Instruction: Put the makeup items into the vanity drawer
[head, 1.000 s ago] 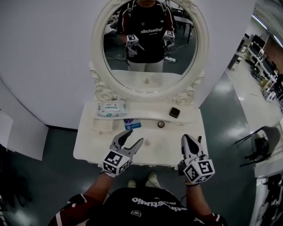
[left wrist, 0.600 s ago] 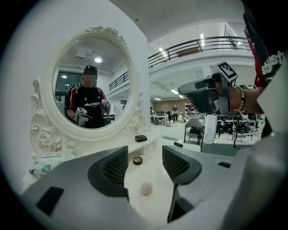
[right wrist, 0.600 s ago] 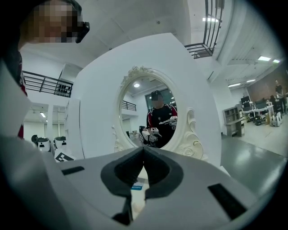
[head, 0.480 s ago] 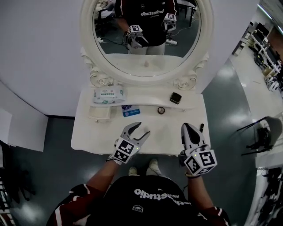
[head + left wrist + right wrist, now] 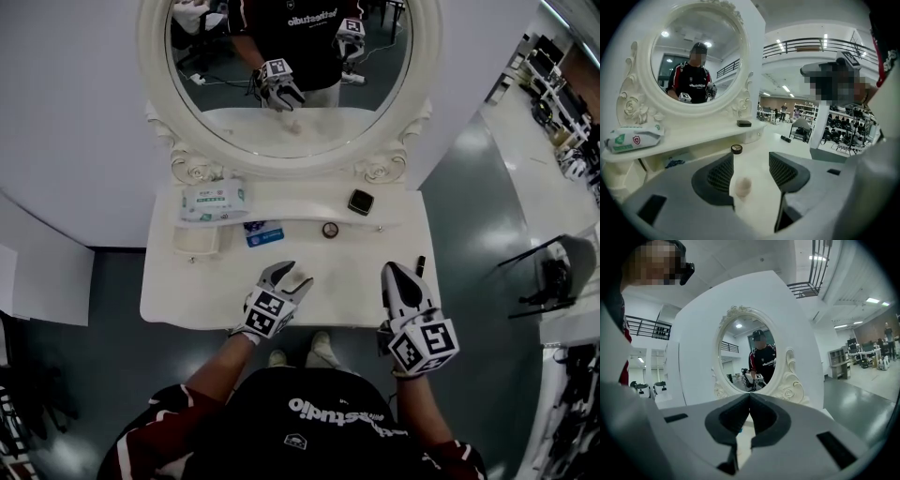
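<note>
On the white vanity [image 5: 187,295], a small pale sponge [image 5: 742,186] lies on the tabletop between the fingers of my open left gripper [image 5: 292,281], untouched. A round compact [image 5: 330,230] and a blue item [image 5: 263,234] lie under the raised shelf. A black square compact [image 5: 361,202] sits on the shelf, and a black tube [image 5: 419,266] lies at the right edge. A small drawer [image 5: 197,242] stands pulled out at the left under the shelf. My right gripper [image 5: 394,274] is shut and empty over the front right of the table.
A pack of wipes [image 5: 214,200] lies on the shelf's left end. The oval mirror [image 5: 281,66] rises behind the shelf and reflects the person and both grippers. Grey floor surrounds the vanity, with white wall panels at the left.
My left gripper has moved a little forward over the tabletop, bringing the sponge between its open fingers. The right gripper has stayed in place, shut. The head view has tilted slightly.
</note>
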Motion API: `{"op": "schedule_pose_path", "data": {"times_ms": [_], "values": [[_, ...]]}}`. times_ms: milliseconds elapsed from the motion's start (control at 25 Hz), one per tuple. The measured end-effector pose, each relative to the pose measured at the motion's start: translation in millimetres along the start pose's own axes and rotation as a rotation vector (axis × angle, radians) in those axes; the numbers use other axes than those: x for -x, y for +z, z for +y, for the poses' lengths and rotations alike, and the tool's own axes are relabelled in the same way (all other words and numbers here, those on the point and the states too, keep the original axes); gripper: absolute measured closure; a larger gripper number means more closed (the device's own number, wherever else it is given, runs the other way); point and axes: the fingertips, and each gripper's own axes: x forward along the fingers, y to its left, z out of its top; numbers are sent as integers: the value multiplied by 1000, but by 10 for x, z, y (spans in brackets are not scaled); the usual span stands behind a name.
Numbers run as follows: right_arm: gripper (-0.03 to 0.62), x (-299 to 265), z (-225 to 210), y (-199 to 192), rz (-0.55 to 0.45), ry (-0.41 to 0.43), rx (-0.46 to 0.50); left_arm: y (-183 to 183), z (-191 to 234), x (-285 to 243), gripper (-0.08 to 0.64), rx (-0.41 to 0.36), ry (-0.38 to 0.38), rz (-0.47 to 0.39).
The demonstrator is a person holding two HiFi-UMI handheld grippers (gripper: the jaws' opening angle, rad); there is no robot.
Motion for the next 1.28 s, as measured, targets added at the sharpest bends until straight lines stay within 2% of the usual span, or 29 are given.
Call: {"op": "schedule_pose_path", "data": {"times_ms": [400,760,920,960,1000,1280], "values": [[589,-11,-154,-56,13,-10,0,-433,63,-345,334,1,33,114],[589,-20,-235,-168,36,-5,-1,-632,125,-489,334,-6,67,156],[590,1,-256,-181,43,-8,-2,-786,202,-548,336,-4,106,182],[589,7,-262,-182,43,-9,-1,-810,223,-547,352,-2,118,189],[590,14,-267,-183,43,-10,0,-822,235,-539,431,3,127,194],[589,18,-223,-202,46,-3,-2,-746,169,-472,448,-3,114,168]]}}
